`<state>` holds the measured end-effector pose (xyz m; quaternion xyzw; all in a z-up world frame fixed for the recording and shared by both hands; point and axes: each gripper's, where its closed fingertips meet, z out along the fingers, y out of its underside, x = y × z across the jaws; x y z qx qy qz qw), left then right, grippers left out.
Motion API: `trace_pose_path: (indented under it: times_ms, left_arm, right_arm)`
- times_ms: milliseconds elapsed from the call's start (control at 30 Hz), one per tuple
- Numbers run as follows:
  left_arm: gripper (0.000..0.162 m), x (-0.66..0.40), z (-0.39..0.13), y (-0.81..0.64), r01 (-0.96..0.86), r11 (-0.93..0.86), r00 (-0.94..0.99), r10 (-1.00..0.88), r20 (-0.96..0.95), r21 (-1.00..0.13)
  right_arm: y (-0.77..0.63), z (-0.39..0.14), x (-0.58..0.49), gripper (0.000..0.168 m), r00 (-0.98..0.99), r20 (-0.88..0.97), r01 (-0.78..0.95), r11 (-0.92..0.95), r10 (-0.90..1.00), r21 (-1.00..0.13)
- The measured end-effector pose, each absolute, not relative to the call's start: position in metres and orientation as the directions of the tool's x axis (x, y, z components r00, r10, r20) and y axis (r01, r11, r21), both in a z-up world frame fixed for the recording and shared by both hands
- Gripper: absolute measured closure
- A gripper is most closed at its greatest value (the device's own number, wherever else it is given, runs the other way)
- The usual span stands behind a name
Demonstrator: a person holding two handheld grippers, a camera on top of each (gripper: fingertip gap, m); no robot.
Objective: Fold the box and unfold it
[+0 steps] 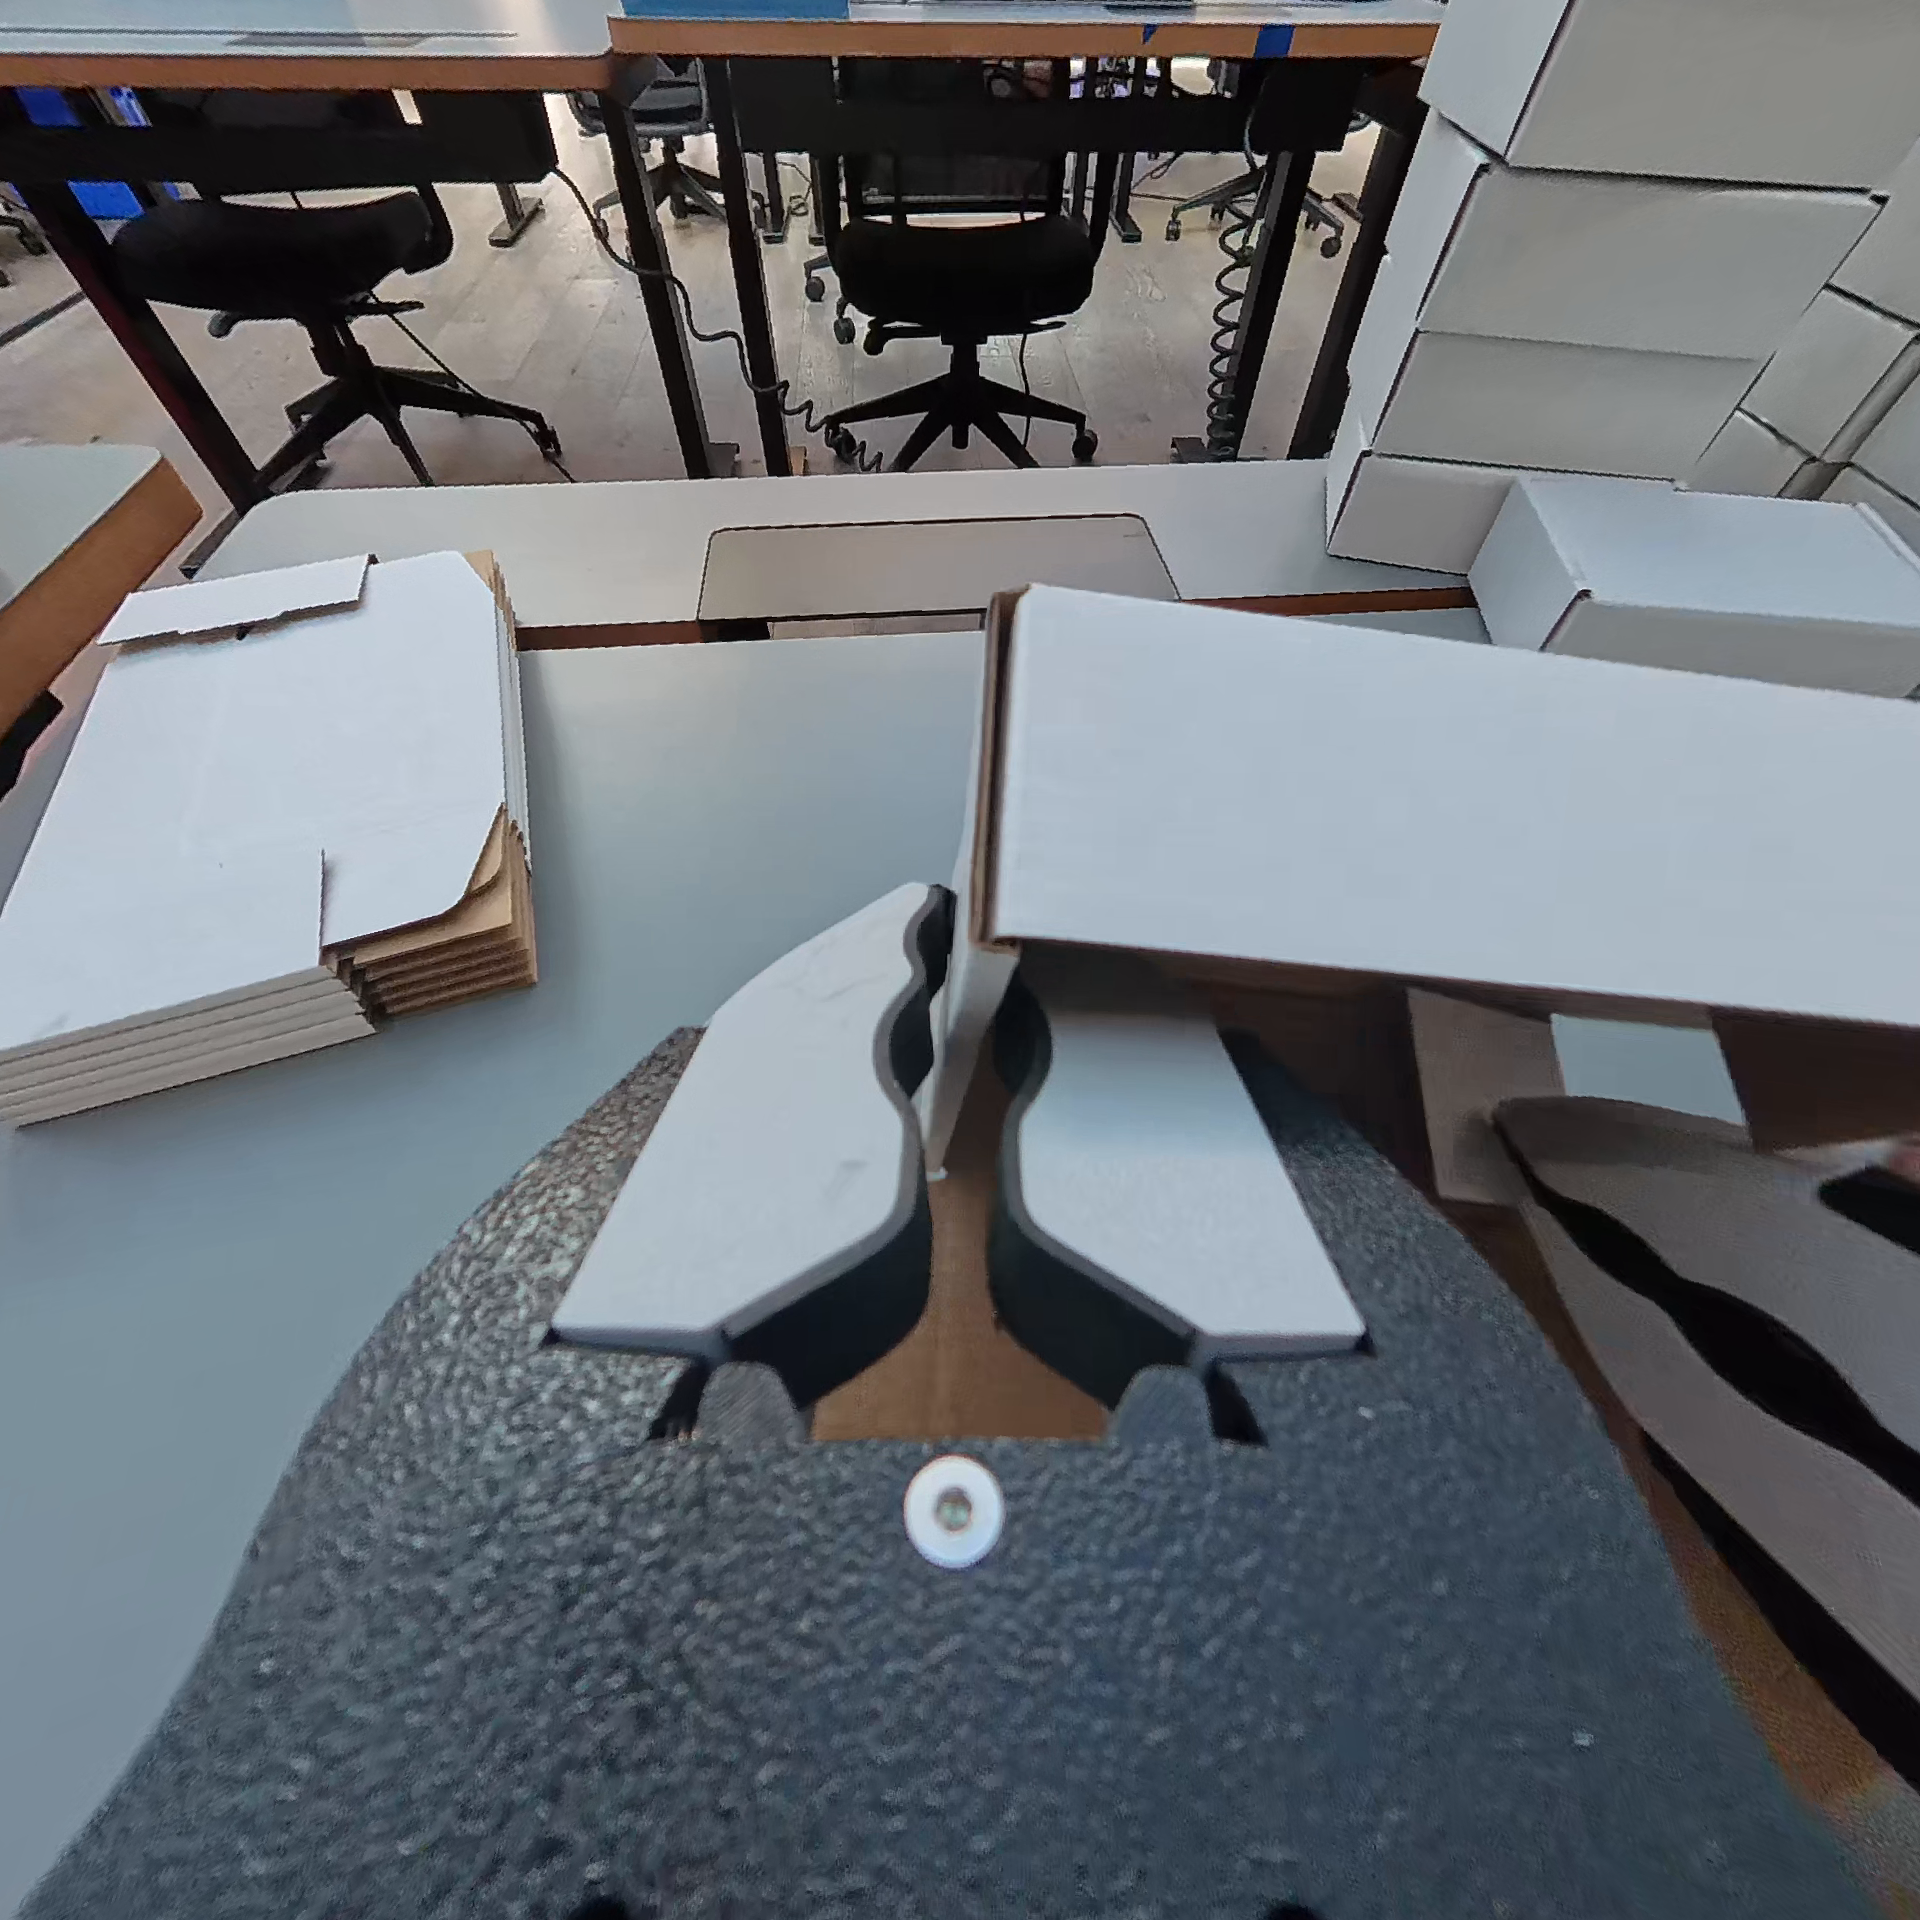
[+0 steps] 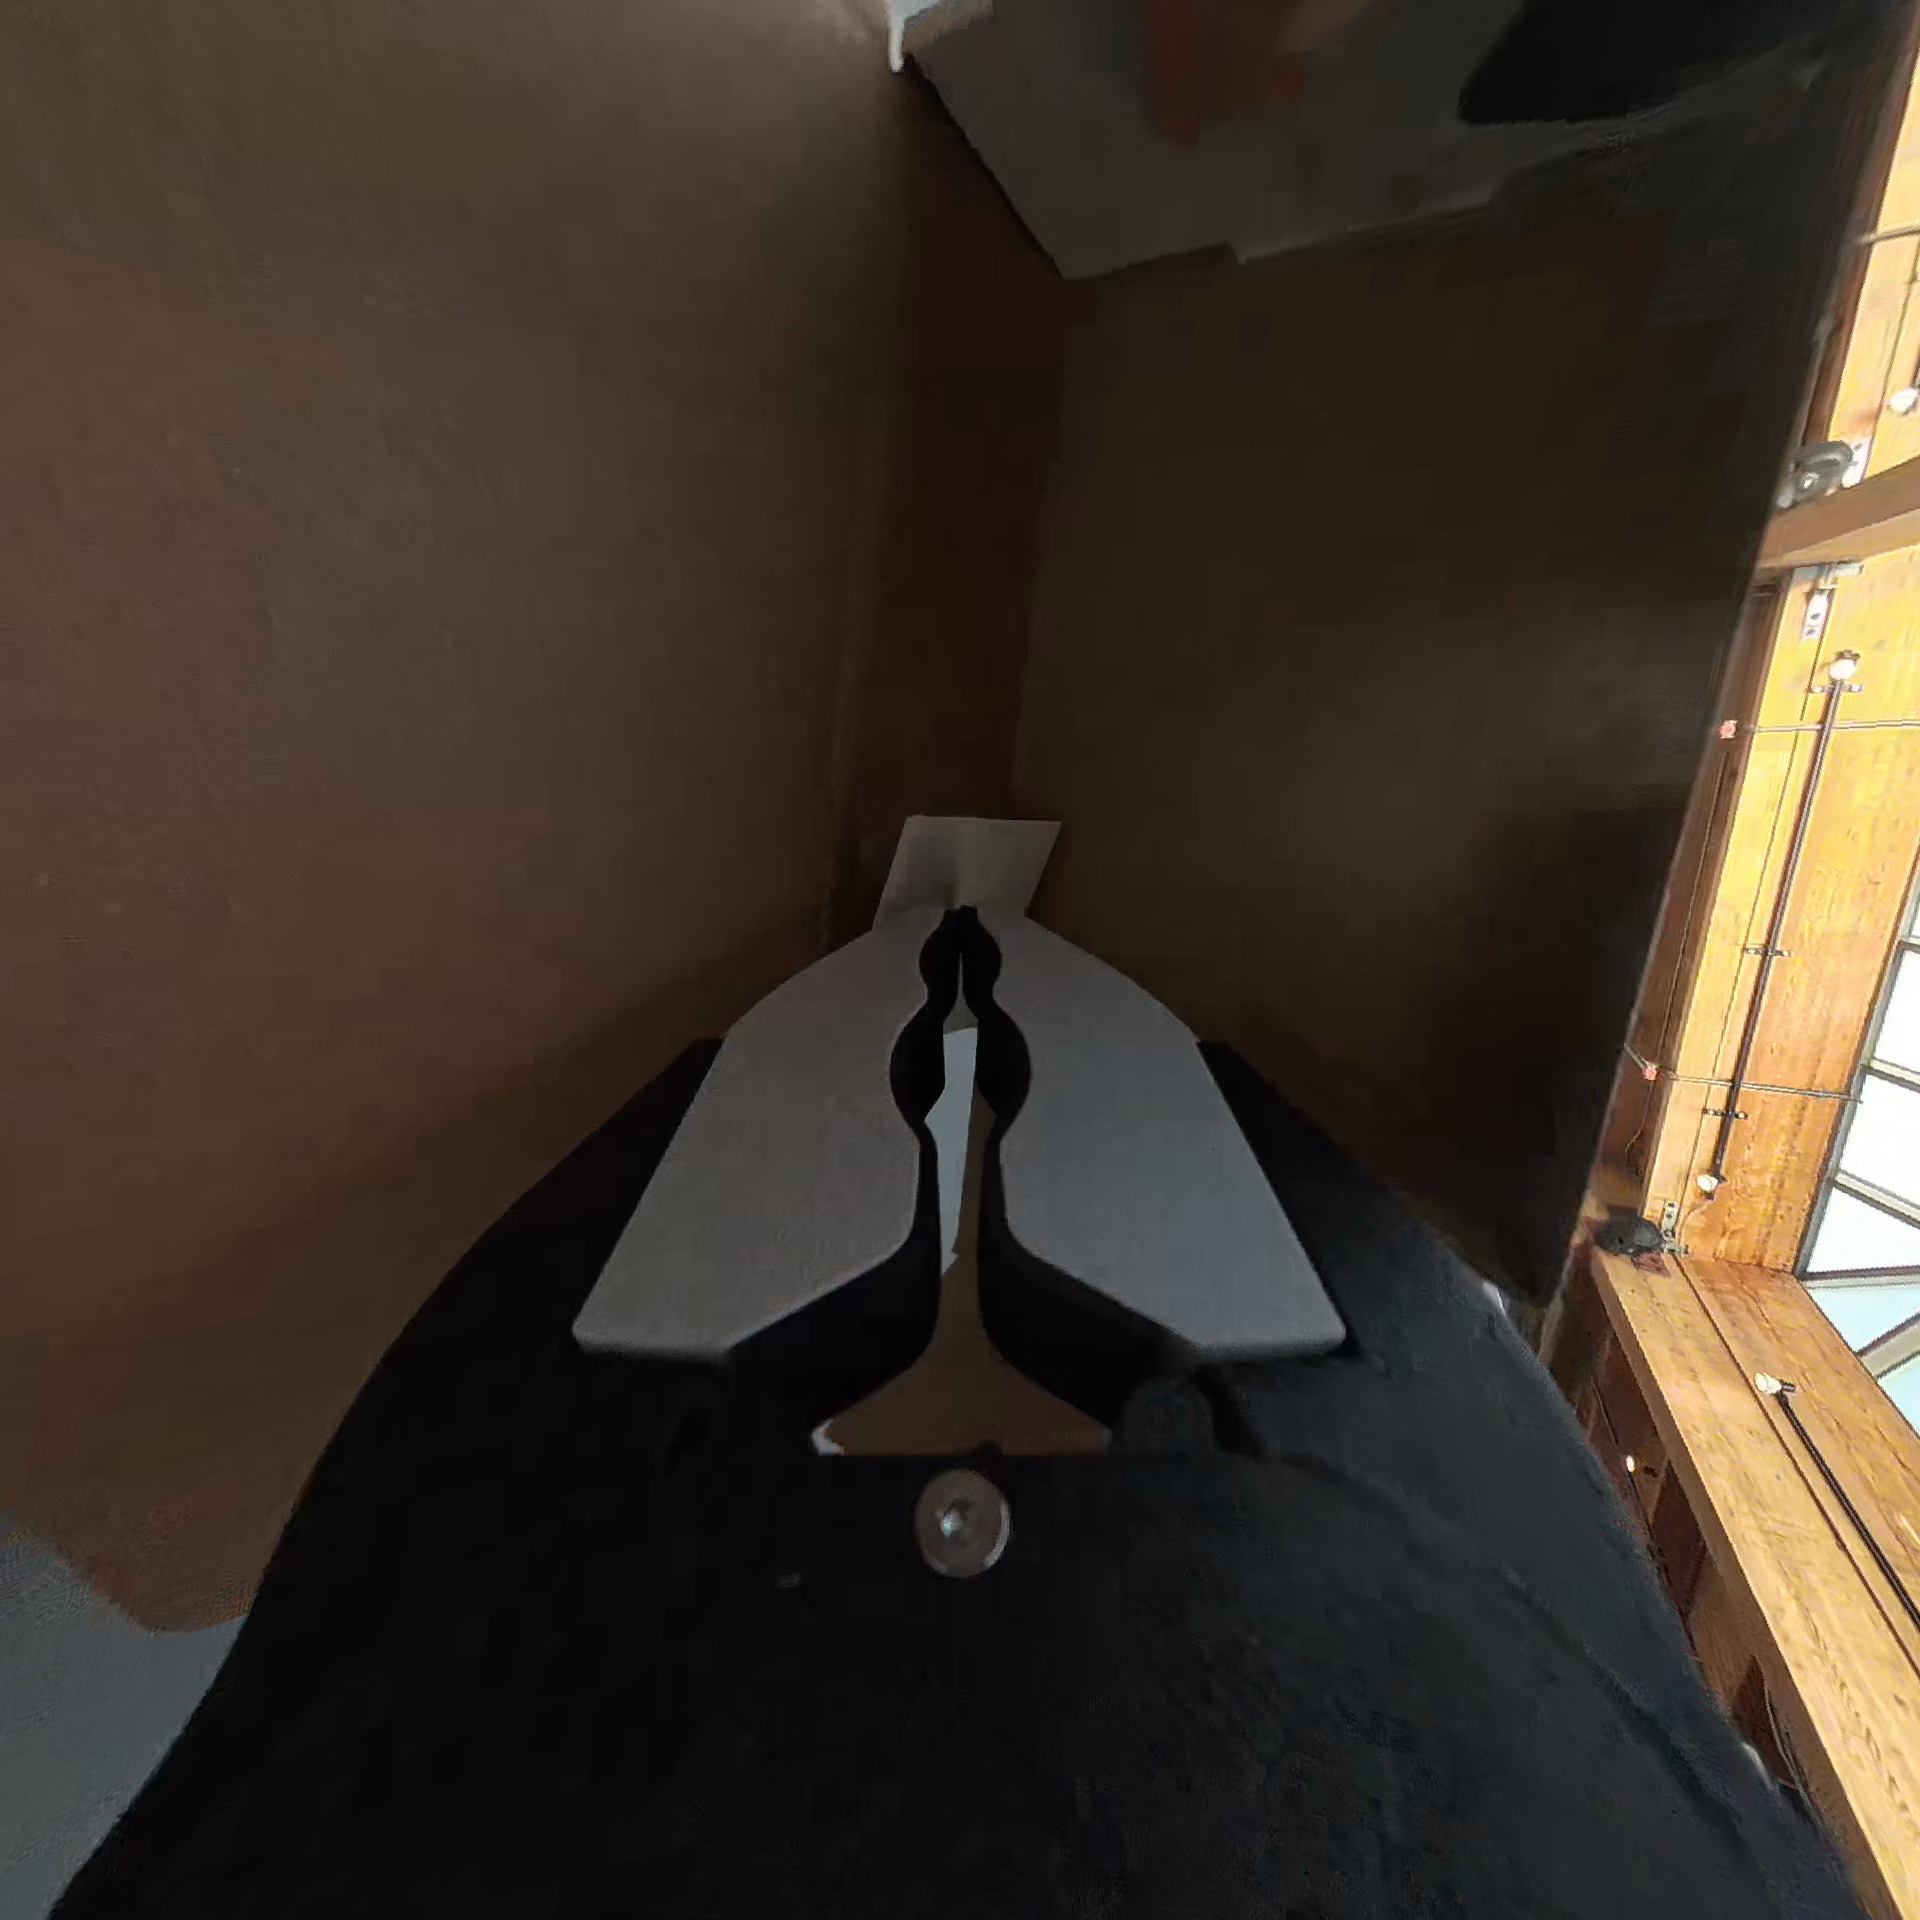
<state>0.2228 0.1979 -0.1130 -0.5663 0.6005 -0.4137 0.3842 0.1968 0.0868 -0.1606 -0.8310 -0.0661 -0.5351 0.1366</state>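
The box [image 1: 1455,810] is white outside and brown inside, half formed on the grey table [image 1: 727,790]. Its wide white panel tilts over the right half of the left wrist view. My left gripper [image 1: 971,987] is shut on an upright white side flap [image 1: 966,1039] at the box's left end. My right gripper [image 1: 1714,1309] shows at the lower right under that panel. In the right wrist view my right gripper [image 2: 961,920] is inside the box, shut on a small white flap [image 2: 977,857], with brown inner walls [image 2: 468,623] all around.
A stack of flat box blanks [image 1: 260,831] lies on the table at the left. Folded white boxes [image 1: 1662,312] are piled at the back right. Office chairs [image 1: 956,270] and desks stand beyond the table. A window [image 2: 1870,1143] shows at the right.
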Motion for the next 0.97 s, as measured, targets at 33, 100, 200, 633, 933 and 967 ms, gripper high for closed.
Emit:
trace_pose_path:
  times_ms: [33, 100, 200, 633, 933, 967]
  left_arm:
    - [0.156, 0.224, -0.112, 0.2, -0.361, 0.021, -0.059, -0.998, 0.001, -0.932]
    - [0.156, 0.227, -0.111, 0.204, -0.36, 0.023, -0.049, -0.999, -0.006, -0.933]
    - [0.156, 0.23, -0.108, 0.206, -0.354, 0.005, -0.046, -0.999, 0.012, -0.935]
    - [0.156, 0.227, -0.107, 0.221, -0.358, -0.053, -0.06, -0.995, 0.08, -0.932]
    - [0.156, 0.225, -0.108, 0.197, -0.372, -0.036, -0.182, -0.977, 0.111, -0.928]
    - [0.156, 0.225, -0.108, 0.196, -0.376, -0.036, -0.188, -0.975, 0.115, -0.926]
  right_arm:
    - [0.085, -0.153, 0.196, 0.168, 0.419, 0.905, 0.257, -0.946, -0.074, -0.196]
    - [0.085, -0.14, 0.191, 0.168, 0.459, 0.87, 0.266, -0.907, -0.18, -0.328]
    - [0.089, -0.12, 0.175, 0.168, 0.534, 0.79, 0.325, -0.79, -0.3, -0.52]
    - [-0.034, -0.041, 0.189, 0.124, 0.635, 0.088, 0.1, -0.031, -0.768, -0.995]
    - [-0.034, -0.062, 0.248, 0.121, 0.715, 0.014, -0.061, -0.082, -0.699, -0.995]
    - [-0.027, -0.064, 0.248, 0.12, 0.737, 0.016, -0.07, -0.1, -0.675, -0.993]
